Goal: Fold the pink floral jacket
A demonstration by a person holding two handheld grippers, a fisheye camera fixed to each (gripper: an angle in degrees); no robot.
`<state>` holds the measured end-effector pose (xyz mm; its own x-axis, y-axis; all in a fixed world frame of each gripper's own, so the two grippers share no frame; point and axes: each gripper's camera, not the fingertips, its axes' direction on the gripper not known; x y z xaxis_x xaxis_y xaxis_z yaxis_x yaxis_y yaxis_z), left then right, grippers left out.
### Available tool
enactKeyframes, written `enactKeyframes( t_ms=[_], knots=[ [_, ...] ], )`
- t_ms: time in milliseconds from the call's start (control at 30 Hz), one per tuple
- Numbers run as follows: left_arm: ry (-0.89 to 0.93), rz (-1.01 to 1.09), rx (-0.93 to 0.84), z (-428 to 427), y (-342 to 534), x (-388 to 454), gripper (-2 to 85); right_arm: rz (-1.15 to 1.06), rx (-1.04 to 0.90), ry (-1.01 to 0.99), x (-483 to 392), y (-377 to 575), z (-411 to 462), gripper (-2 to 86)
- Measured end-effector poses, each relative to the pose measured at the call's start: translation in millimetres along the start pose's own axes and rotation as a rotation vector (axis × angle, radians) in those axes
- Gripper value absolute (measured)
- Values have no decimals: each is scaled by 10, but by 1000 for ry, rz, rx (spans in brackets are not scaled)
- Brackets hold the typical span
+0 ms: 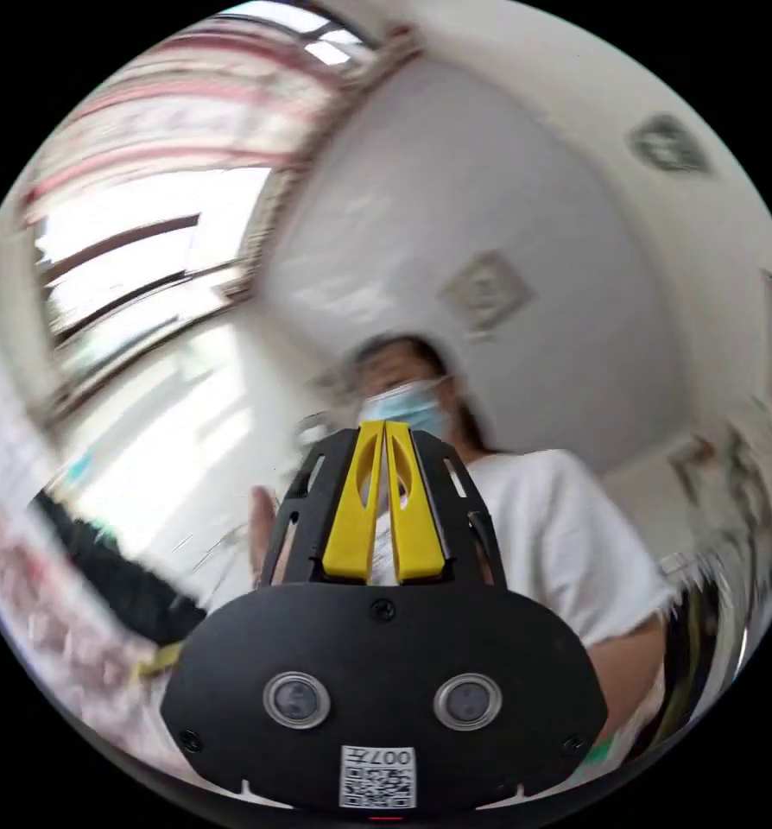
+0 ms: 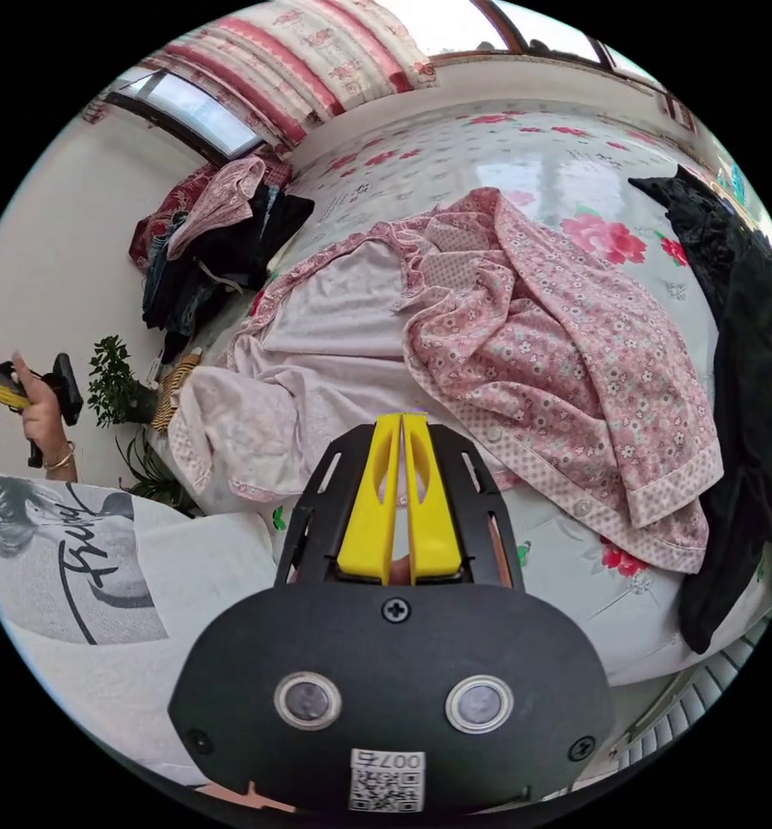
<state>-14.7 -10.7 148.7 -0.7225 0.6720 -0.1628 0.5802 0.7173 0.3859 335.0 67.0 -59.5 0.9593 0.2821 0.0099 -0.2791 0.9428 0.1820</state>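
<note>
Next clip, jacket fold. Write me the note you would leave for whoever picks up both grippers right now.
Left gripper: jaws together, holding nothing, raised and pointing back at the person; its view is blurred.
Right gripper: jaws together, holding nothing, above the near edge of the pink floral jacket.
The jacket lies crumpled and partly inside out, pale lining up, on the floral bed sheet. A black garment lies beside it and a clothes pile sits at the far corner.
Done: no fold visible.
Left: spread the jacket flat, then fold it.

A small white sticker (image 2: 386, 779) was seen on the right gripper's black housing (a square code beside digits). Dark cursive lettering was printed on the person's white shirt (image 2: 92, 553), but no word could be made out.
</note>
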Motion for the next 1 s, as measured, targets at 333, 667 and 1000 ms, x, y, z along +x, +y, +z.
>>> enactKeyframes(
  t_ms=[333,667,1000],
  knots=[
    [509,347,-344,1338,-897,1826,-10,90,32,-126,147,254,-165,-3],
    [475,316,-364,1348,-829,2498,-10,105,56,-142,154,410,-317,-3],
    [396,295,-337,1413,-769,2499,-10,91,37,-137,69,459,-242,-3]
  ],
)
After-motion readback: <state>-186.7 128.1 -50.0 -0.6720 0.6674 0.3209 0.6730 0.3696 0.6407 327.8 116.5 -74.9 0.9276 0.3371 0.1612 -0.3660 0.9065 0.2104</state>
